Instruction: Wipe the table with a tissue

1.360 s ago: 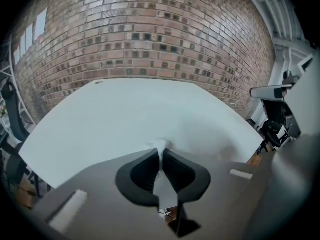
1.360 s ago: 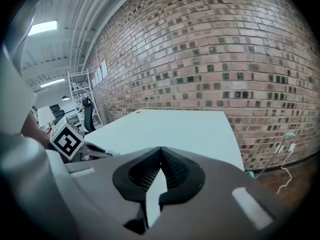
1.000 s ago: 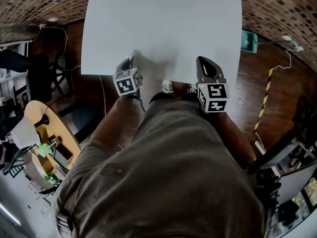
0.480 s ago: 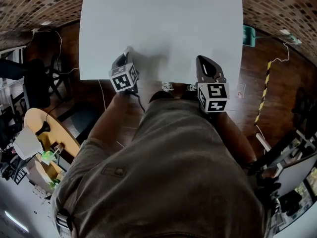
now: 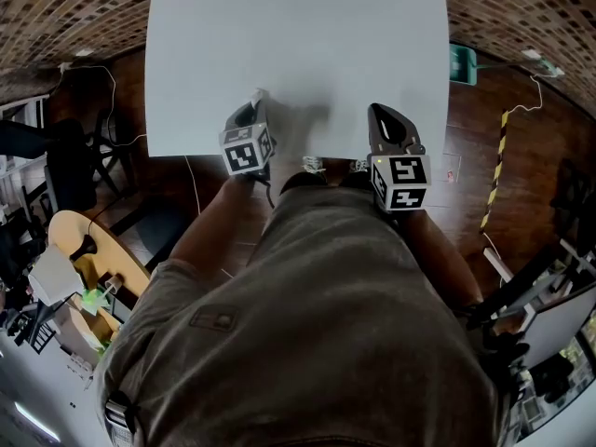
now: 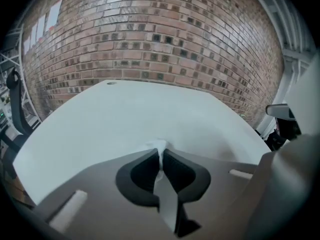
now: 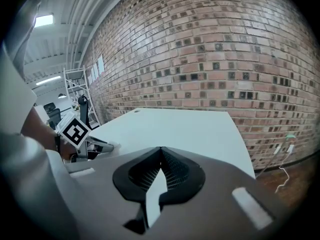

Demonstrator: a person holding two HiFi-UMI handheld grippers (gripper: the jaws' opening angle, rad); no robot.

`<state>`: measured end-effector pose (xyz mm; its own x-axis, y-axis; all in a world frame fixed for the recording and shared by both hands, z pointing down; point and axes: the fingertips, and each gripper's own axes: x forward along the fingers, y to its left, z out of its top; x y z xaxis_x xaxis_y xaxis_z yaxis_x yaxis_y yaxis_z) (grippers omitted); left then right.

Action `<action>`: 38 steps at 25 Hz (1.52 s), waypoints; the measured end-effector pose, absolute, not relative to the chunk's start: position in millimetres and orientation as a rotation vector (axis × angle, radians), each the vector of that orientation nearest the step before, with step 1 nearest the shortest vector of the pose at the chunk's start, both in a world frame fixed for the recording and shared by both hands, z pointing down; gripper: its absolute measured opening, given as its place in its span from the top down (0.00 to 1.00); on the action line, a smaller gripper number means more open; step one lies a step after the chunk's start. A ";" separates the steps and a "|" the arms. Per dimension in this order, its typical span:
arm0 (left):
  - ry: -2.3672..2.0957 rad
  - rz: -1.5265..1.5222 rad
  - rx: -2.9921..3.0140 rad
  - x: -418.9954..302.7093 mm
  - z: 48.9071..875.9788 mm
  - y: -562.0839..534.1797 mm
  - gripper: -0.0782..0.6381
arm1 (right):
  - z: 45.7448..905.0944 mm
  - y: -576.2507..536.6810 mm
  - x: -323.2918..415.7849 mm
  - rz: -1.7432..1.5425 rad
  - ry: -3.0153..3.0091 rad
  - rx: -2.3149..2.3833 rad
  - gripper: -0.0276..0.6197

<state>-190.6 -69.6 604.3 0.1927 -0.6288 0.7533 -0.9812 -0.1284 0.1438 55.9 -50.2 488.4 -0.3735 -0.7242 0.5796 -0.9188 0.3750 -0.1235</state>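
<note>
One white desk [image 5: 307,35], two grippers and one tissue [image 6: 154,145] are counted. The tissue is pinched between the closed fingers [image 6: 140,171] of the left gripper [image 5: 257,98], with a small white tuft seen just past the tips, over the desk's near edge. Contact with the surface cannot be told. The right gripper [image 5: 383,113] is held well apart, fingers shut together, empty.

brick wall [image 6: 150,44] behind; teal object [image 5: 463,63] on the wooden floor [image 5: 475,119]; round wooden table [image 5: 63,229] leftward
</note>
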 end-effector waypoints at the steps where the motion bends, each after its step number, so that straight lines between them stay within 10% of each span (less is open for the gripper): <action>1: -1.492 0.714 1.849 -182.9 604.2 -69.2 0.86 | 488.1 -49.8 59.2 0.608 -2.207 1.426 0.94; 15: -1.316 0.760 1.974 -93.0 604.7 -54.9 0.86 | 485.4 -42.0 95.9 0.614 -2.191 1.473 0.94; 38: -1.454 0.577 1.935 -179.9 578.1 -22.1 0.86 | 492.3 -8.6 30.8 0.594 -2.191 1.388 0.94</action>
